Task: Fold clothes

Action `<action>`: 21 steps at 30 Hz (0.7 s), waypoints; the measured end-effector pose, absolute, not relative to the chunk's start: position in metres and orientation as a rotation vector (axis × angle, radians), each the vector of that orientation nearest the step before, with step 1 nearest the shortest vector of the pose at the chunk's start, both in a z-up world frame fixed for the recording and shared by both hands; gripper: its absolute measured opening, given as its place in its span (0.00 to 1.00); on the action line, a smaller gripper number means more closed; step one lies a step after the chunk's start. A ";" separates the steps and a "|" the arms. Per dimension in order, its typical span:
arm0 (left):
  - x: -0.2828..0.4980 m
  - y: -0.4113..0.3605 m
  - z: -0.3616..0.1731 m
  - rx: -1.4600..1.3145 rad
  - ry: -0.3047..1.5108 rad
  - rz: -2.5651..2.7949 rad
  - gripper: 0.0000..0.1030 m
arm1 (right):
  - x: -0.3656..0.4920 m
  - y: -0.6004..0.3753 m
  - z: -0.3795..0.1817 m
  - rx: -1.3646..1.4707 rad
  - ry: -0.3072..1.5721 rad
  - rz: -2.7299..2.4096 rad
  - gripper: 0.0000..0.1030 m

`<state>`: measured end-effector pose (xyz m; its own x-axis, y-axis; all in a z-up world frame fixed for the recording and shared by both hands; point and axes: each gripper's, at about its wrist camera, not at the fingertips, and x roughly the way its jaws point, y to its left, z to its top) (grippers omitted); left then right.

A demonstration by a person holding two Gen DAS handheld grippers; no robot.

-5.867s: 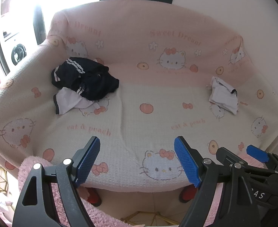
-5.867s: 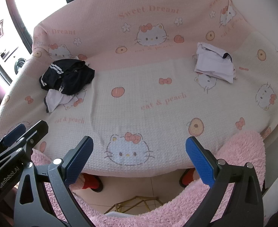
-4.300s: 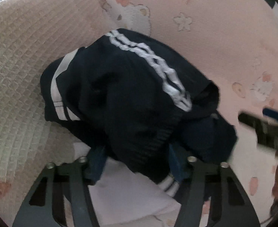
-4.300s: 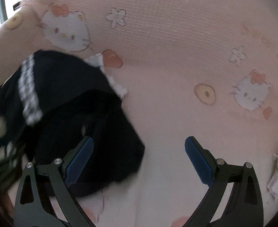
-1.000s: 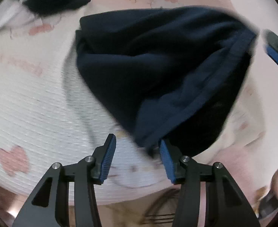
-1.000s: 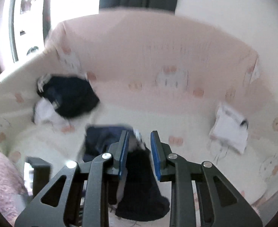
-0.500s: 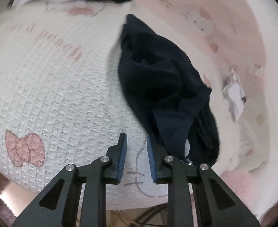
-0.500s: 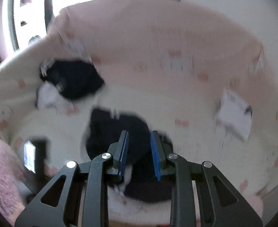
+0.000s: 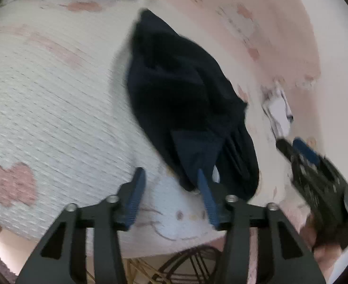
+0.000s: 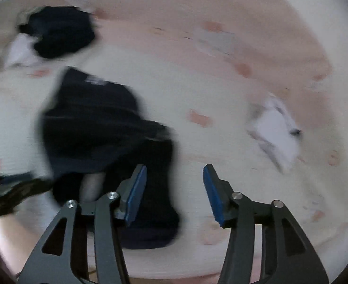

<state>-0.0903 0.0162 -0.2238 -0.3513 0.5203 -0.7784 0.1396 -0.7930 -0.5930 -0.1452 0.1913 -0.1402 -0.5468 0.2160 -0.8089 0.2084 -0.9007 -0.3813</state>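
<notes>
Lying crumpled on the sofa seat, the dark navy garment (image 9: 188, 99) is spread in a loose heap on the pink-and-cream cartoon cover (image 9: 55, 99), not folded at all yet. In the left wrist view it runs from about 12 o'clock down to 5 o'clock, with its near edge right by the front edge of the seat. In the right wrist view the same garment (image 10: 98, 127) fills the 9 o'clock side and trails down toward 6.

Left tool (image 9: 171, 189): jaws are opening, nothing pinched. The right-hand blue pad sits just against the garment's bottom hem, but between the pads it's only the cover showing, so it's let go.

Right tool (image 10: 174, 189): jaws opening too, gap is clear with bare cover in between. Its left pad is in front of the garment's near edge; whether it touches I can't tell, the picture is pretty smeared.

From the left view, the right tool shows up at 4 o'clock (image 9: 315, 165), with a bit of the person's hand (image 9: 320, 250) under it.

Further out: a second pile of dark and white clothes (image 10: 53, 33) at 10 o'clock in the right view, and a white folded piece (image 10: 278, 135) at 3 o'clock, well apart from the navy one.
</notes>
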 end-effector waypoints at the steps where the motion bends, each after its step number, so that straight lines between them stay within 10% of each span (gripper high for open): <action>1: -0.092 0.024 -0.222 -1.611 -0.835 2.232 0.53 | -0.149 0.204 -0.143 -1.537 -0.624 2.657 0.57; 9: -0.099 0.045 -0.223 -1.561 -0.681 2.251 0.55 | -0.146 0.265 -0.186 -1.854 -0.130 2.609 0.59; 12: -0.097 0.052 -0.217 -1.566 -0.464 2.394 0.10 | -0.141 0.268 -0.203 -1.930 -0.017 2.599 0.60; 21: -0.087 -0.043 -0.172 -1.647 -0.317 2.752 0.06 | -0.132 0.266 -0.176 -1.822 -0.066 2.591 0.60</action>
